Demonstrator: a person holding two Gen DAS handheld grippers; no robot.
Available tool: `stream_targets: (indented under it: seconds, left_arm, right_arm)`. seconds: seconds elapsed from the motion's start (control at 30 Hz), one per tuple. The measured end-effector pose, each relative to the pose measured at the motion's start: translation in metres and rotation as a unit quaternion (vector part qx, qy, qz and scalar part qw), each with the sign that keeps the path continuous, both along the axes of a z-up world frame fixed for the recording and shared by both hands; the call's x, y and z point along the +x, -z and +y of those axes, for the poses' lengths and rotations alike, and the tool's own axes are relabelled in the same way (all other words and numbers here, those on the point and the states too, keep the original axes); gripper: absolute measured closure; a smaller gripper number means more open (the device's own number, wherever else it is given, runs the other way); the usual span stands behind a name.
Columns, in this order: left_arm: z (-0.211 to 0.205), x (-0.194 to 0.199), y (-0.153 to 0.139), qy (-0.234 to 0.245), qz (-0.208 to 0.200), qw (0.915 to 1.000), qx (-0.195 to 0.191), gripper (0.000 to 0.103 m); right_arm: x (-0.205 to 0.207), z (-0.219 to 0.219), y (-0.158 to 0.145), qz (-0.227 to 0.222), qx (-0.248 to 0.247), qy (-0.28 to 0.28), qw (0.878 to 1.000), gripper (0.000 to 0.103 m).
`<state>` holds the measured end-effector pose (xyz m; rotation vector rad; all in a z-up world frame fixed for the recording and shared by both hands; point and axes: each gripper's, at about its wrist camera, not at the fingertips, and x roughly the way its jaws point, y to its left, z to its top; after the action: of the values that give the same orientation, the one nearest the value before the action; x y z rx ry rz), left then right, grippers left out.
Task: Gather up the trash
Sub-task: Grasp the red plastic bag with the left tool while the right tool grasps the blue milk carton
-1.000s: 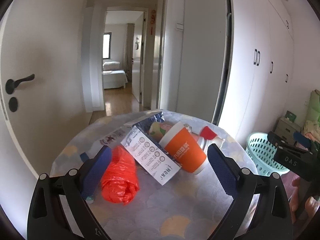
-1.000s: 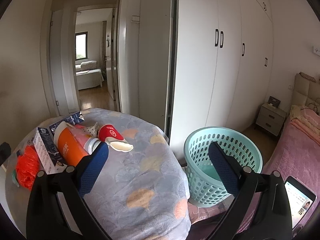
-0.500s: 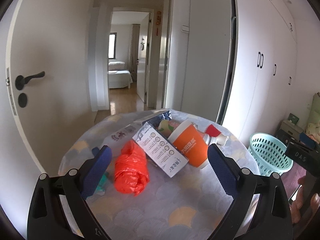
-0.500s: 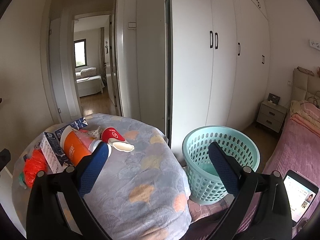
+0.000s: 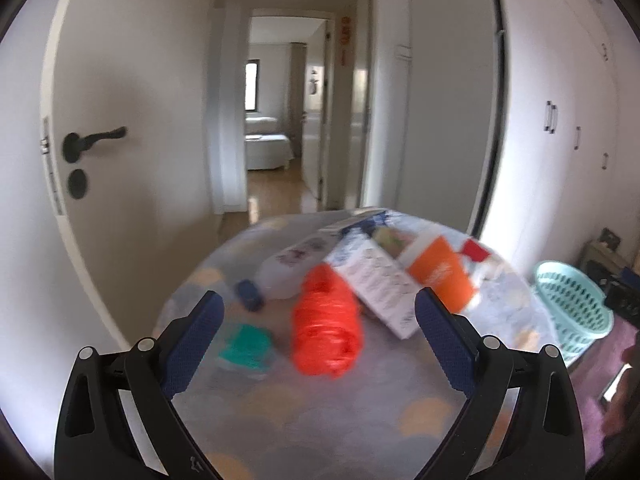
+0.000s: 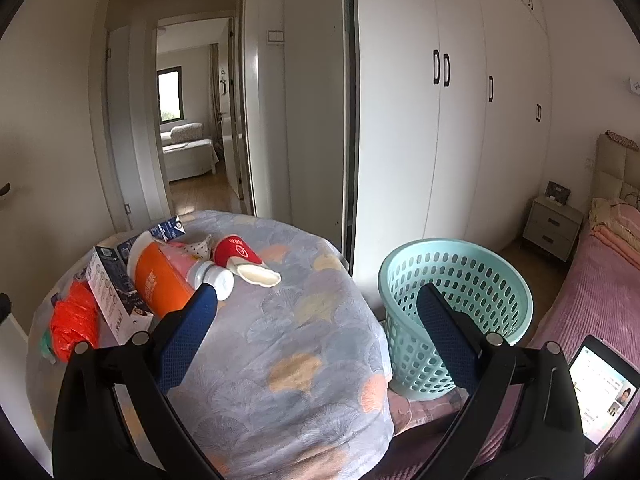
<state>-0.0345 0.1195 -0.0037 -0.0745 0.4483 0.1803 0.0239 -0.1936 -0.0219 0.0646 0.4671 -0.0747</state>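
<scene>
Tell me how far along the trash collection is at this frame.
Nothing looks collected yet: what shows of the teal basket inside holds no trash. Nothing is in hand; the left gripper and right gripper are both open and hold nothing. Left to do: the orange bag, white carton, orange cup, crushed red cup and teal scrap all lie on the table.

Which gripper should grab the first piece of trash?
Left, probably. The open left gripper faces the red bag between its fingers; the right gripper points at bare tablecloth beside the basket.
</scene>
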Motion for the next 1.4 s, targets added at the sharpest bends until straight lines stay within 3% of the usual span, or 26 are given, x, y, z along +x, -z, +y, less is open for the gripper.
stream_targets:
  seconds: [0.1,0.27,0.33,0.53,0.77,0.93,1.0,1.1,1.33,1.4]
  left_arm:
    - [0.018,0.002,0.008,0.016,0.021,0.9996,-0.01,0.01]
    - [0.017,0.015,0.025,0.05,0.058,0.997,-0.007,0.01]
    - [0.017,0.025,0.032,0.061,0.073,0.9953,-0.017,0.01]
    - [0.019,0.073,0.048,0.086,0.115,0.9876,-0.063,0.018]
    - [0.016,0.113,0.067,0.091,0.162,0.9814,-0.048,0.019]
    - [0.015,0.124,0.08,0.087,0.185,0.9779,-0.045,0.037]
    - [0.016,0.123,0.083,0.088,0.188,0.9771,-0.047,0.053]
    - [0.02,0.116,0.077,0.092,0.184,0.9772,-0.052,0.063]
    - [0.03,0.085,0.047,0.093,0.142,0.9829,-0.07,0.064]
    - [0.036,0.08,0.039,0.087,0.134,0.9846,-0.072,0.064]
  right_arm:
    - [0.004,0.0,0.005,0.004,0.001,-0.003,1.0,0.008]
    - [0.017,0.012,0.011,0.021,-0.005,-0.033,0.999,0.035]
    - [0.023,0.019,0.015,0.032,-0.004,-0.05,0.998,0.039]
    - [0.042,0.043,0.022,0.045,0.016,-0.116,0.992,0.042]
    - [0.066,0.07,0.024,0.067,0.02,-0.174,0.982,0.042]
    - [0.073,0.1,0.026,0.07,-0.006,-0.204,0.976,0.042]
    - [0.077,0.113,0.029,0.074,-0.013,-0.219,0.973,0.042]
    - [0.081,0.13,0.035,0.081,-0.023,-0.239,0.967,0.042]
    - [0.1,0.165,0.054,0.112,-0.032,-0.276,0.954,0.049]
    - [0.103,0.171,0.056,0.117,-0.032,-0.285,0.951,0.061]
